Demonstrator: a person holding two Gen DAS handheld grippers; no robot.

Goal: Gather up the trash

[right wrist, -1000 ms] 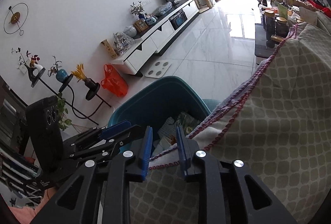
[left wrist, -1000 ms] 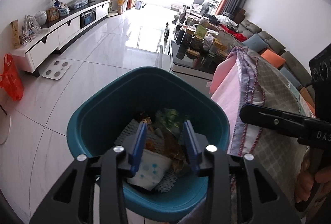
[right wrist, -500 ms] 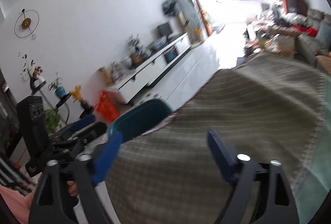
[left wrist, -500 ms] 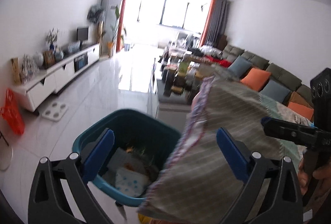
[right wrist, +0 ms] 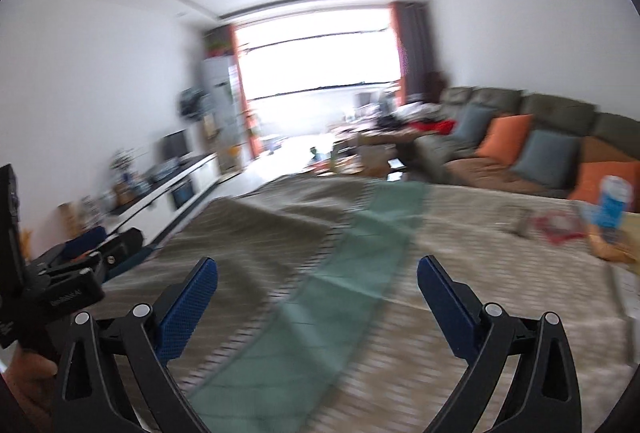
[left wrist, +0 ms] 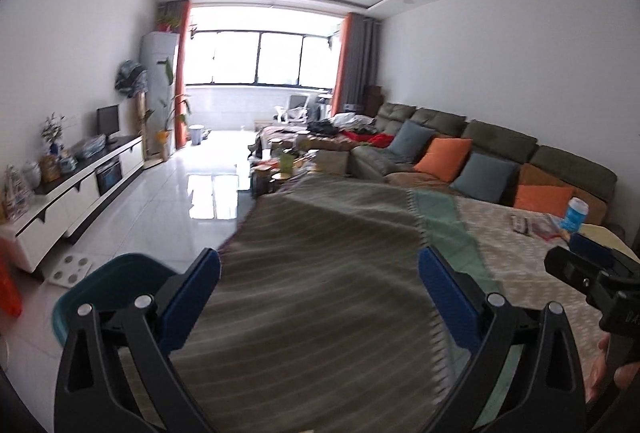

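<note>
Left wrist view, left to right. Lower left of the frame: teal trash bin (left wrist: 108, 275), only its curved rim and upper wall visible, standing on the white tile floor (left wrist: 168, 201) just beside the cloth edge. Its mouth faces up; contents hidden behind the left finger. Long axis cannot be told from this slice.

Bottom centre: left gripper (left wrist: 320, 297), blue pads spread wide apart, nothing between them. Beneath them lies a striped grey-brown blanket (left wrist: 320, 273), running away toward the upper centre, with a pale green strip (left wrist: 444, 221) along its right side.

Right of centre: dark green sofa (left wrist: 496, 137) with orange and grey cushions. Far right, on the blanket: a blue-and-white can (left wrist: 575, 213), upright; print too small to read. Lower right edge: the right gripper's body with part of a hand (left wrist: 614, 377) on its grip; white letters "DA" readable, the rest cut off.

Right wrist view, blurred. Left edge: the left gripper's body, lettering unreadable. Bottom centre: right gripper (right wrist: 318, 297), jaws opening, nothing between them, the blanket below. The bin is not seen here.
</note>
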